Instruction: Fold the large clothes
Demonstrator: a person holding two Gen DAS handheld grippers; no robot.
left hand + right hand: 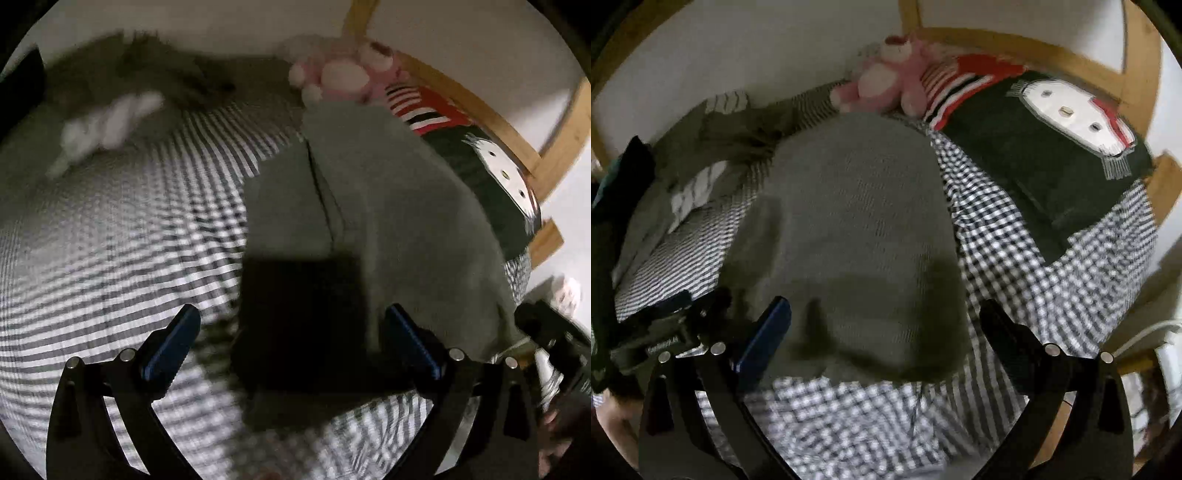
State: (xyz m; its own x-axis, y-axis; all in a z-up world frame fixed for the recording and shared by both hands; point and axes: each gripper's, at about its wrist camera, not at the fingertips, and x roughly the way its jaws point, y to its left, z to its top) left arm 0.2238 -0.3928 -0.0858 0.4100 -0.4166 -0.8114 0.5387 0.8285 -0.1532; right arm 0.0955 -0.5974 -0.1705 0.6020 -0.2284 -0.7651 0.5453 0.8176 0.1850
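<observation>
- Both tongs hover over the bed (1015,236), jaws spread wide, nothing held: left tongs (291,343), right tongs (884,332).
- The grey knit garment (849,221) lies flat on the checked bedding, already doubled by the look of it, a seam showing.
- Between folds, I'd judge.
- Next: drop low, clamp the near hem, carry it toward the pink plush toy (882,85).

A bedroom: checked bedsheet (1015,236), wooden bedframe (1137,48), plush toy (882,81).
</observation>
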